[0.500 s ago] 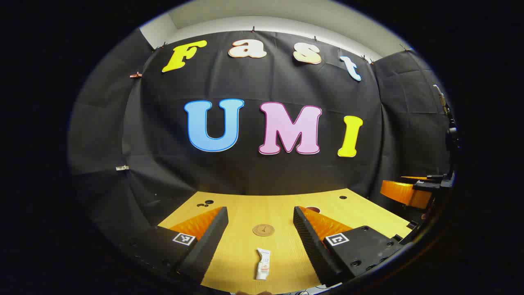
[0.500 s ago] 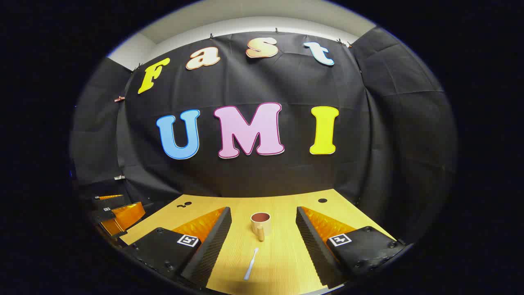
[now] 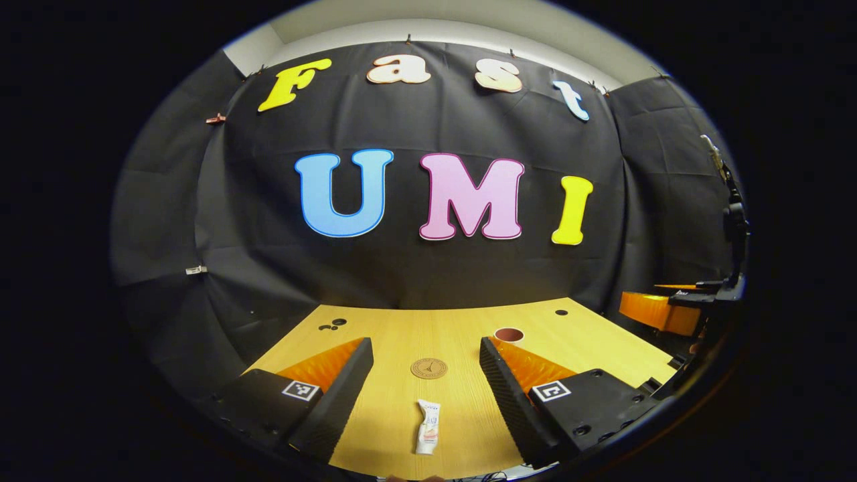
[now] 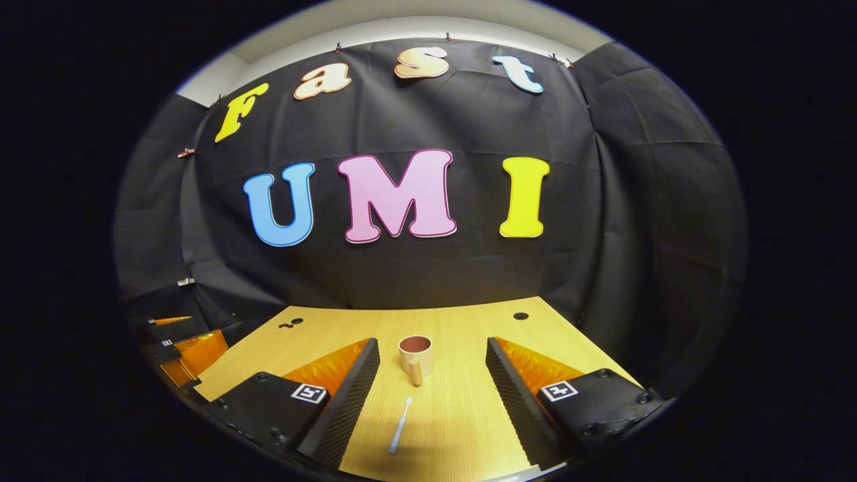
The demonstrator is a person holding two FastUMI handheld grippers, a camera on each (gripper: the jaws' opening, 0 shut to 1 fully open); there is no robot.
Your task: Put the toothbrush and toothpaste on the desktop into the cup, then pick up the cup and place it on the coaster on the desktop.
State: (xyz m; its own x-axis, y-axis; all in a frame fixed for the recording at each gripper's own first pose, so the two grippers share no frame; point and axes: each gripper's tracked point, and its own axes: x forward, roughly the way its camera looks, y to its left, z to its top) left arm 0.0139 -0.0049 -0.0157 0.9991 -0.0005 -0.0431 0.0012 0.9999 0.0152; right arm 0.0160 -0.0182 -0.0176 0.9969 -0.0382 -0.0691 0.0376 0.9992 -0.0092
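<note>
In the left gripper view, the left gripper (image 3: 423, 381) hangs over the desk (image 3: 402, 335) with its jaws wide apart and holding nothing; the toothpaste (image 3: 428, 436) lies flat near the desk's near edge, between the jaws' lines, with the round coaster (image 3: 429, 368) just beyond it and the cup (image 3: 509, 335) farther toward the back edge, partly hidden behind one finger. In the right gripper view, the right gripper (image 4: 432, 385) is likewise wide open and empty, the toothbrush (image 4: 400, 434) lying near the near edge and the cup (image 4: 415, 355) standing upright beyond it, apart from it, handle toward the camera. The other gripper shows at the desk's side edge in each view.
</note>
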